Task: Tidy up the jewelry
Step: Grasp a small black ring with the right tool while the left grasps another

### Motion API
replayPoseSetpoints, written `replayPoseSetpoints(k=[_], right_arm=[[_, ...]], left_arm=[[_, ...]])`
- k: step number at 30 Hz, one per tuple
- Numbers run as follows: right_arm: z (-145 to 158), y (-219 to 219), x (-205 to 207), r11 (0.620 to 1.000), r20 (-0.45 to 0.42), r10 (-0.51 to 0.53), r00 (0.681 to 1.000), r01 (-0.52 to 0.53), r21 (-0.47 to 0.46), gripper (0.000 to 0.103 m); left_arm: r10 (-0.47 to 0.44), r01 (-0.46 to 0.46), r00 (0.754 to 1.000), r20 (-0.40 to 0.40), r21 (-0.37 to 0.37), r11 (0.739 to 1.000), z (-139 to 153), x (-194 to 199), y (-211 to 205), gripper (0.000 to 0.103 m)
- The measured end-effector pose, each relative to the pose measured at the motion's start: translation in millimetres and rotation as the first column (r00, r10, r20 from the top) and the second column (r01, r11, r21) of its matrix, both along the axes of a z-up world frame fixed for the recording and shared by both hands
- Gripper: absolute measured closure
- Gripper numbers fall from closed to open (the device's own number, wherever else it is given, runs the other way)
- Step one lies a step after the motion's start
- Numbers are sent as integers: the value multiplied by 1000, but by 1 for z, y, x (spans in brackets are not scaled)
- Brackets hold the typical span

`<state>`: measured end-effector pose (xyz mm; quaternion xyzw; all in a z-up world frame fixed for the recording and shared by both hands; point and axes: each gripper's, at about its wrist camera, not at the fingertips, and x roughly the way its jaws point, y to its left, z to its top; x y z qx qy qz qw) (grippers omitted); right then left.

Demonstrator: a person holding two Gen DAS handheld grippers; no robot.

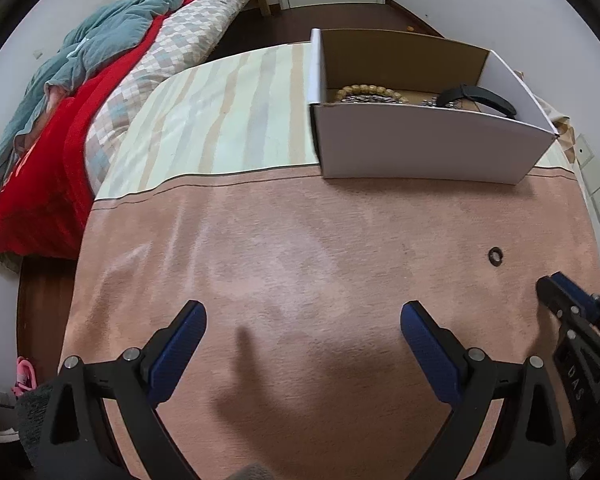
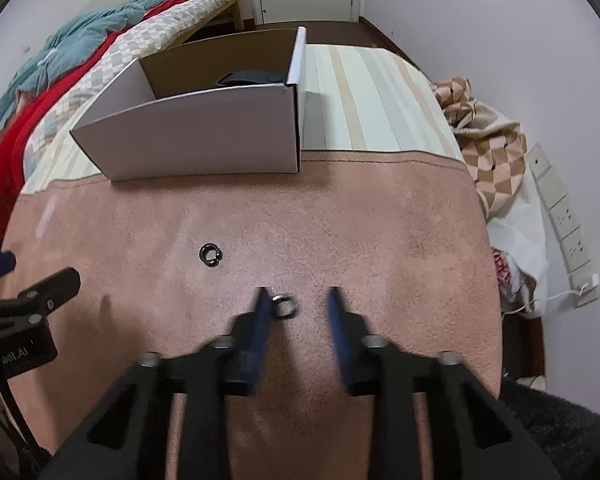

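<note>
the right gripper (image 2: 298,292) points down at the pink cloth (image 2: 380,232), its blurred jaws partly apart. a small ring (image 2: 285,306) lies between them, right beside the left finger (image 2: 262,320); the right finger stands clear of it, so the pads do not press it. a dark ring (image 2: 211,255) lies on the cloth ahead and to the left. further ahead stands the box (image 2: 204,140). the left gripper (image 1: 303,314) hangs over bare cloth, jaws wide and empty; the box holds beads (image 1: 366,91) and a black band (image 1: 480,100).
</note>
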<state>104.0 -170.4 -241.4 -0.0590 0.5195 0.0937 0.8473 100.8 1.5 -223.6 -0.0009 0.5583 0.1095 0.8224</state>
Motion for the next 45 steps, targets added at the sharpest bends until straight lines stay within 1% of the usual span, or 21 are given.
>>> replayPoseSetpoints(k=[4,8,11,14,15,16,17,19,20,21,22,23,25,26,28,30,40,43,45], right_arm=[[3,-10,-2,998,-7,-34,999,35,44,90],[15,-30,1,993,7,-85,996,84,82,90],[22,-44,7,989,19,-117,993,115,90,90],[26,-56,12,986,27,-145,989,142,89,90],[27,-60,15,985,29,-154,988,151,87,90],[27,-64,17,984,31,-162,986,159,84,90],[27,-68,19,983,32,-169,985,166,82,90],[26,-73,22,980,32,-182,983,179,82,90],[26,-75,23,980,32,-186,982,183,80,90],[26,-77,24,979,31,-191,981,188,79,90],[26,-78,25,978,31,-195,980,192,81,90],[25,-78,25,978,32,-197,980,194,79,90],[24,-79,27,978,33,-197,980,194,72,90],[23,-80,28,978,32,-199,979,196,73,90],[21,-81,28,977,30,-204,979,201,72,90],[21,-81,28,976,29,-207,978,205,71,90],[27,-81,28,975,48,-211,976,207,81,90],[30,-79,27,975,53,-210,976,205,88,90],[34,-78,27,974,57,-209,976,203,97,90]], left_arm=[[-23,23,1000,6,-20,1000,1,6,-11,4],[-66,67,998,21,-65,996,1,18,-33,4],[-102,105,994,30,-100,989,0,29,-50,5],[-151,154,988,39,-115,981,-2,39,-67,5],[-165,168,985,42,-109,980,-3,41,-74,9],[-174,178,984,44,-108,978,-4,43,-76,16],[-190,193,981,42,-111,975,-6,46,-80,19],[-206,208,978,30,-115,971,-10,50,-85,34],[-212,213,977,26,-117,970,-12,51,-86,40],[-215,216,976,22,-118,969,-14,52,-87,47],[-219,219,976,18,-123,968,-17,52,-87,52],[-223,226,974,34,-120,967,-16,52,-88,56],[-237,240,971,43,-118,964,-15,52,-90,72],[-242,246,969,47,-114,963,-15,53,-92,76],[-253,257,966,51,-116,959,-14,53,-93,91],[-256,260,965,54,-117,958,-14,53,-94,93],[-240,246,969,61,-131,960,-12,47,-86,94],[-234,242,970,71,-141,960,-7,44,-82,94],[-226,237,970,83,-154,959,3,42,-75,94]])
